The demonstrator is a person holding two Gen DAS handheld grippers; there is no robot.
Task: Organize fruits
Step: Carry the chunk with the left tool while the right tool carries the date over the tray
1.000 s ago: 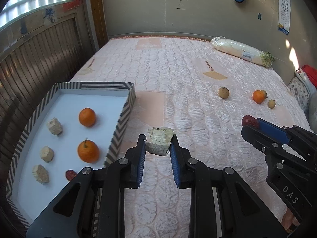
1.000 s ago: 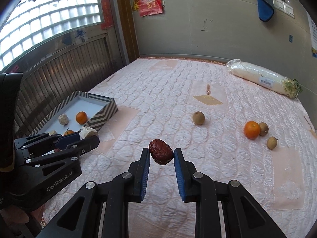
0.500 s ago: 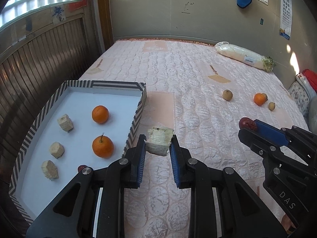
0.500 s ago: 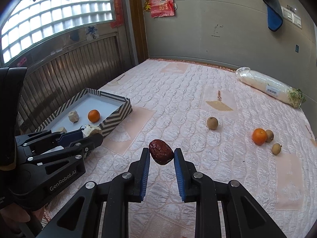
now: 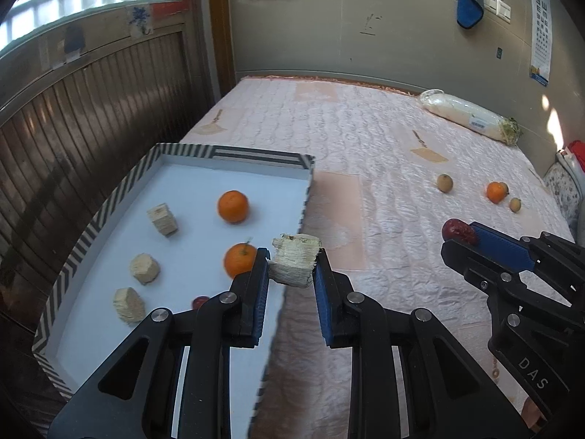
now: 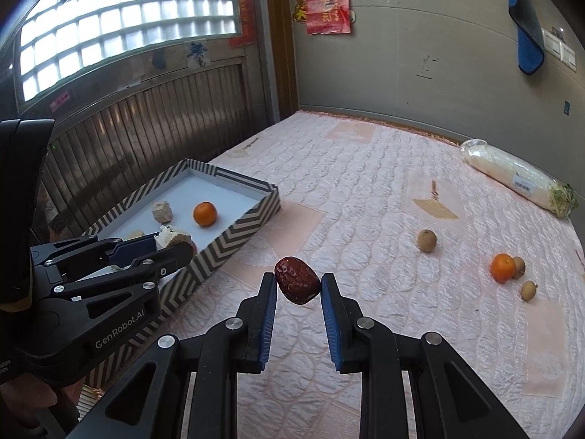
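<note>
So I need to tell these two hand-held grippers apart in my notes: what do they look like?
Both are black plastic with silver screws and blue ribbed pads. The left gripper bears white "GenRobot.AI" lettering on its side; the right gripper shows "DAS". No cables or sleeves visible.

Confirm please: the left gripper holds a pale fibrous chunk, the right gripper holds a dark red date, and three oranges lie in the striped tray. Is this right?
Not quite. The striped tray holds two oranges, not three: one orange further back and one nearer, as the left wrist view shows. The third orange lies out on the quilt. The rest is right: the left gripper holds the pale fibrous chunk, the right gripper the dark red date.
</note>
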